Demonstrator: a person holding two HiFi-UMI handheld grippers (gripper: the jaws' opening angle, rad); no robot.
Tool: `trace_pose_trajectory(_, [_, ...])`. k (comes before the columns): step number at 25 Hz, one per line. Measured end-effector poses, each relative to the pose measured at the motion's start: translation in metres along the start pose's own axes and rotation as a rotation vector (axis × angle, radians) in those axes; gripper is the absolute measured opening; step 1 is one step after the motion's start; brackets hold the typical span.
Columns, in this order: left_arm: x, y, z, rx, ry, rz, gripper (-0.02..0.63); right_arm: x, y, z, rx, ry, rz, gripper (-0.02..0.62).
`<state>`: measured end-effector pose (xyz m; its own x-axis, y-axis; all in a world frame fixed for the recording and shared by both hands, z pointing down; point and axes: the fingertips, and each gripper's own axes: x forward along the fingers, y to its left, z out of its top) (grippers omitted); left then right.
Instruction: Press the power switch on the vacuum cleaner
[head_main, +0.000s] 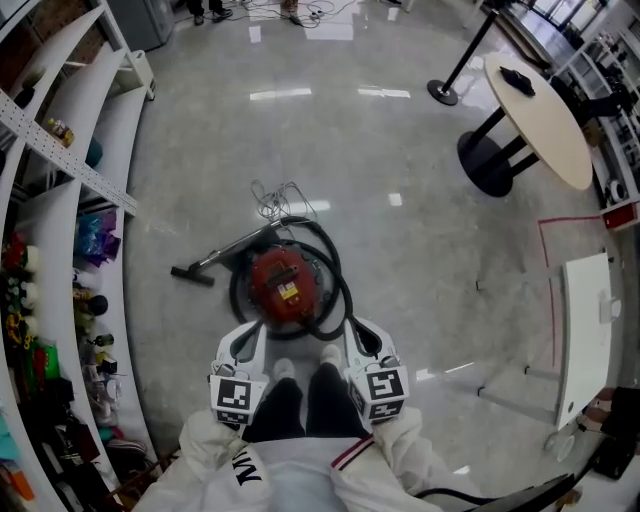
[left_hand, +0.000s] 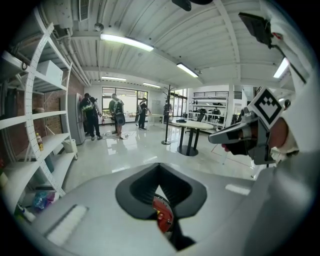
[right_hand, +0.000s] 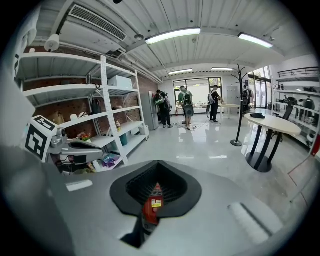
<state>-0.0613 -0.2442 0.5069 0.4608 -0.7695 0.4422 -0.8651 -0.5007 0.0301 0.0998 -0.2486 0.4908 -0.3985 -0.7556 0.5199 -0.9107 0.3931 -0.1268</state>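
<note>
A red canister vacuum cleaner (head_main: 283, 283) sits on the shiny floor just ahead of my feet, its black hose (head_main: 335, 270) looped around it. Its floor nozzle (head_main: 191, 274) lies to the left. My left gripper (head_main: 247, 338) and right gripper (head_main: 362, 336) hover side by side above the vacuum's near edge, both shut and holding nothing. In the left gripper view, the left gripper (left_hand: 160, 197) shows a sliver of the red vacuum (left_hand: 162, 216) through the slit between its jaws. The right gripper (right_hand: 155, 192) shows the same red body (right_hand: 151, 209) with a label. No switch is discernible.
White shelving (head_main: 75, 175) full of small goods lines the left side. A loose cord (head_main: 282, 198) lies beyond the vacuum. A round table (head_main: 545, 120) and a stanchion base (head_main: 443, 93) stand at the far right, a white table (head_main: 585, 330) at the near right. People (right_hand: 186, 106) stand far off.
</note>
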Motion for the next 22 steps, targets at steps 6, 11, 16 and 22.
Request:
trace_pose_trajectory(6, [0.023, 0.003, -0.032, -0.004, 0.04, 0.015, -0.002, 0.03, -0.008, -0.024, 0.007, 0.039, 0.02, 0.0])
trace_pose_trajectory(11, [0.045, -0.002, -0.06, -0.018, 0.065, 0.007, -0.002, 0.053, -0.014, -0.052, 0.031, 0.077, 0.029, 0.0])
trace_pose_trajectory(16, [0.071, -0.002, -0.088, -0.014, 0.086, 0.007, -0.002, 0.076, -0.022, -0.08, 0.065, 0.106, 0.025, 0.0])
trace_pose_trajectory(22, [0.096, 0.001, -0.13, -0.047, 0.132, 0.026, -0.002, 0.103, -0.032, -0.113, 0.091, 0.136, 0.021, 0.0])
